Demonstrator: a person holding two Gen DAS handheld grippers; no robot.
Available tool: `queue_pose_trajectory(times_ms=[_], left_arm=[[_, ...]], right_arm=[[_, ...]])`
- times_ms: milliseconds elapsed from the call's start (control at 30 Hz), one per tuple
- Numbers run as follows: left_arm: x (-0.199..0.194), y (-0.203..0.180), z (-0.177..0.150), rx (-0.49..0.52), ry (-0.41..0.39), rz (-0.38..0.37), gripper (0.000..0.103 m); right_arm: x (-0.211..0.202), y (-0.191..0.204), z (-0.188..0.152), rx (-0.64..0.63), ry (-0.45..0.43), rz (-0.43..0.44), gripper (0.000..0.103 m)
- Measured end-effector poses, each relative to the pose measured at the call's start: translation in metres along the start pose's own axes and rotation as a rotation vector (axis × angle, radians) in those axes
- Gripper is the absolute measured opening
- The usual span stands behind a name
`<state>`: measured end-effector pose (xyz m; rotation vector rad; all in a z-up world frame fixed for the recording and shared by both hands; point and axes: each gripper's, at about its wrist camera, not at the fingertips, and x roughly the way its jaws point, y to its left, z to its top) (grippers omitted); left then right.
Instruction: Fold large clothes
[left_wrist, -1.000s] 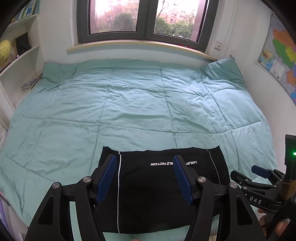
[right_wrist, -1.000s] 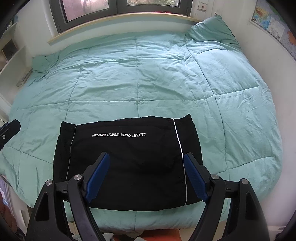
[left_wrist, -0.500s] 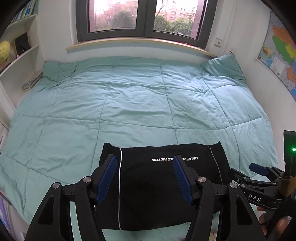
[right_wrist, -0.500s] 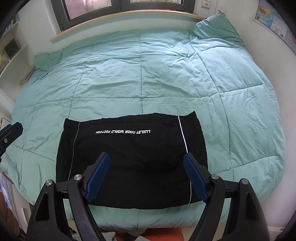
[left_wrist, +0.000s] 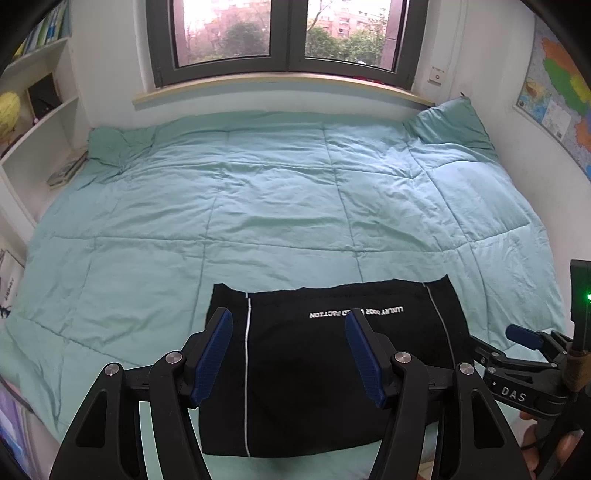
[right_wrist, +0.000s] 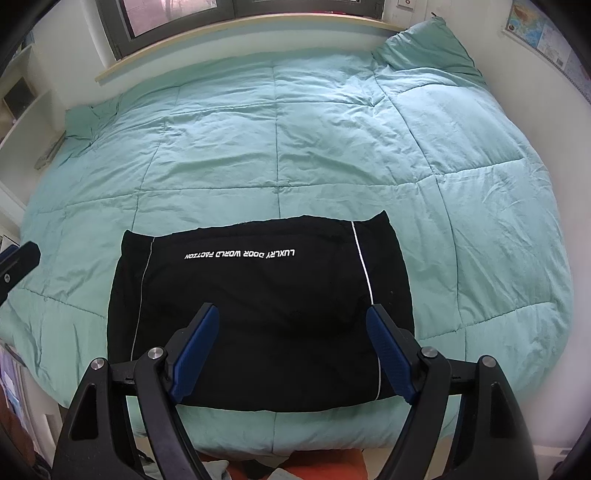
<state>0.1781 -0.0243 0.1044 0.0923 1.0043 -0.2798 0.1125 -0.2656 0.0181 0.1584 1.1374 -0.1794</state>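
We hold the left gripper (left_wrist: 288, 354) with its jaws spread wide; nothing sits between the blue pads (left_wrist: 212, 360) and they touch nothing. Our right gripper (right_wrist: 291, 350) is the same: jaws fully apart, holding no cloth, hovering above the near edge of the bed.

The black garment (right_wrist: 258, 314) lies folded into a flat rectangle on the teal quilt (right_wrist: 295, 147), close to the bed's near edge. Its white lettering (right_wrist: 240, 254) reads upside down to us along the far side, and a thin white stripe (right_wrist: 365, 280) runs down near each side edge. In the right wrist view the garment lies below and ahead of the open jaws, its near portion showing between the two fingers. In the left wrist view it sits likewise beneath and ahead of the jaws, with the left stripe (left_wrist: 246, 369) showing just inside the left finger. The right gripper (left_wrist: 517, 369) appears at that view's right edge, beside the garment's right side.
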Motion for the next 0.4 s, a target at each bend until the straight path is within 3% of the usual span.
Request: queue_pose_trajectory(times_ms=[167,333,400], left_arm=[[0.0063,0.0056,0.001,-0.035,0.015,-0.008,0.066],[0.0036,0.0069,-0.0009,-0.016,-0.038,0.06,0.066],[0.0056,0.0094,-0.0009,-0.012,-0.021,0.036,0.067]], right_arm=[[0.0031,-0.0006,-0.0014,-0.015,0.009,-0.021,0.083],[0.0049,-0.0019,-0.0002,-0.013,0.01,-0.021,0.083],[0.0064,-0.0027,0.0015,-0.011,0.009,-0.022,0.083]])
